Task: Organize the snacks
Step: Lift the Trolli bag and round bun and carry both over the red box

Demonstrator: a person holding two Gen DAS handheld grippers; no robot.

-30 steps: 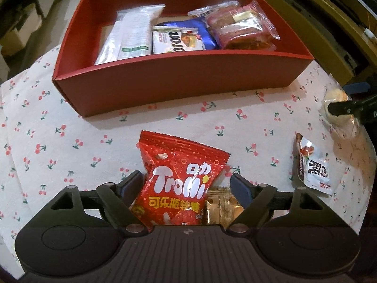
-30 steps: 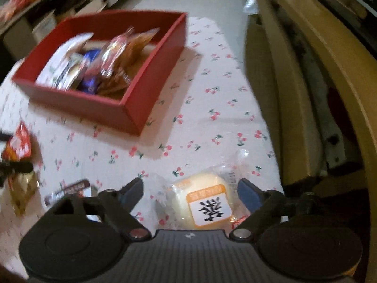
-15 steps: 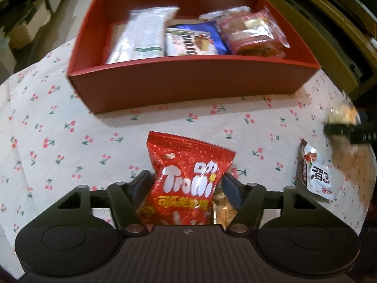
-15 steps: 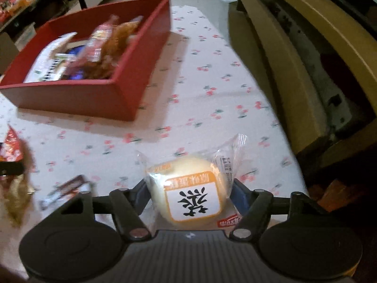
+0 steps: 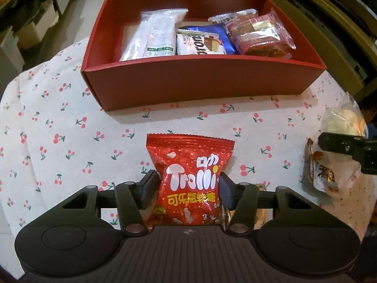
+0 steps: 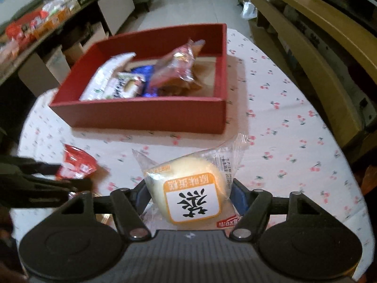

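A red Trolli gummy bag [image 5: 190, 165] lies on the cherry-print tablecloth in front of the red box [image 5: 200, 82]. My left gripper [image 5: 187, 181] straddles the bag; its jaws are closing and the pads pinch the bag's sides. In the right wrist view my right gripper [image 6: 190, 188] is shut on a clear-wrapped round cake [image 6: 186, 174] with an orange label, held above the cloth just before the red box [image 6: 153, 115]. The box holds several packets. From the left wrist view the cake [image 5: 341, 122] hangs at the right edge.
A small brown-and-white packet [image 5: 322, 176] lies on the cloth at the right, and a golden packet [image 5: 260, 212] sits half hidden under the left gripper. A wooden frame [image 6: 318, 47] runs along the table's right side. Shelves of snacks [image 6: 35, 28] stand at the far left.
The left jaws have narrowed onto the Trolli bag. The right gripper has shut on the cake, raised it off the cloth and swung left to face the box.
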